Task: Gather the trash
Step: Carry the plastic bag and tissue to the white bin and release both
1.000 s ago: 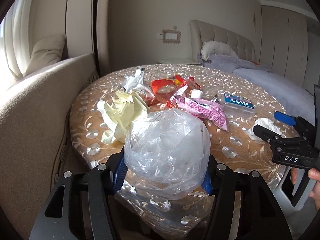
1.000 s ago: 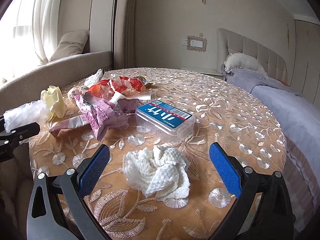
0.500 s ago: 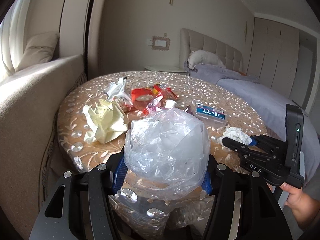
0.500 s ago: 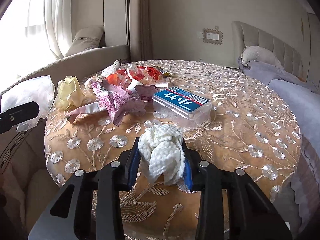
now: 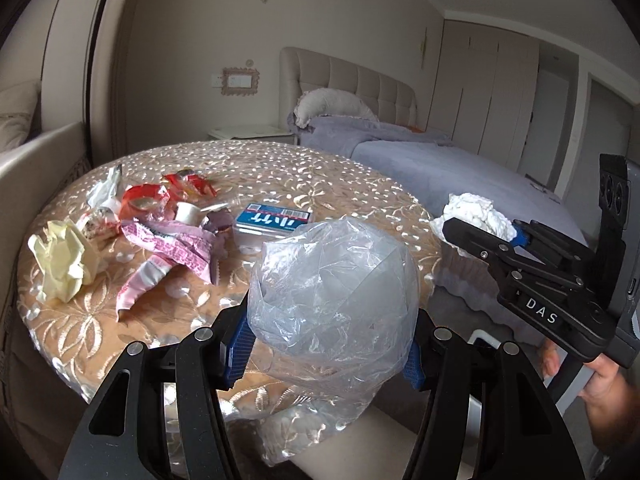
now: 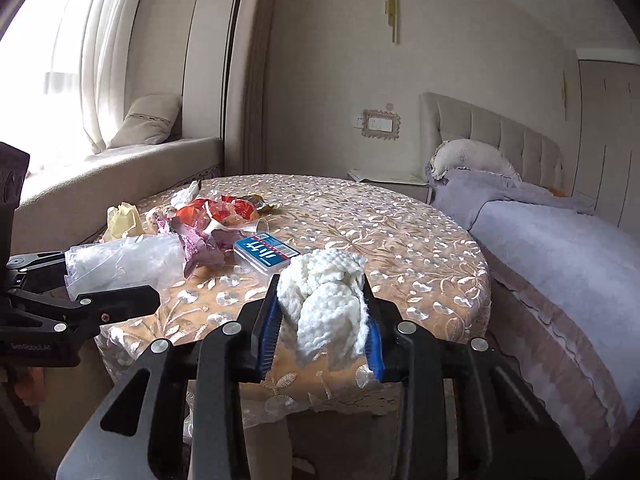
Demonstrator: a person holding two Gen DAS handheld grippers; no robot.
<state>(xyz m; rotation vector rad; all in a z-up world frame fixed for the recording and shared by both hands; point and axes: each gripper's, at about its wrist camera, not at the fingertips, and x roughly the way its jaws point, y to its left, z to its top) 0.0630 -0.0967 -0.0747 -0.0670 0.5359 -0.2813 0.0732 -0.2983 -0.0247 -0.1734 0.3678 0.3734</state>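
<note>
My left gripper (image 5: 325,354) is shut on a crumpled clear plastic bag (image 5: 332,292), held off the near edge of the round table (image 5: 304,172). My right gripper (image 6: 320,332) is shut on a white crumpled tissue (image 6: 324,296), lifted off the table at its near right edge; it also shows in the left wrist view (image 5: 476,216). Left on the table are a yellow crumpled paper (image 5: 64,264), a pink wrapper (image 5: 172,248), red wrappers (image 5: 148,196) and a clear box with a blue label (image 5: 276,220). The bag also shows in the right wrist view (image 6: 120,264).
A bed with a lilac cover (image 6: 560,248) stands right of the table. A beige window seat (image 6: 120,172) with a cushion runs along the left. A nightstand (image 5: 248,134) sits behind the table by the wall.
My right gripper closed on the white tissue and lifted it off the table, pulling back. Both grippers backed away from the table; the left kept hold of the bag.
</note>
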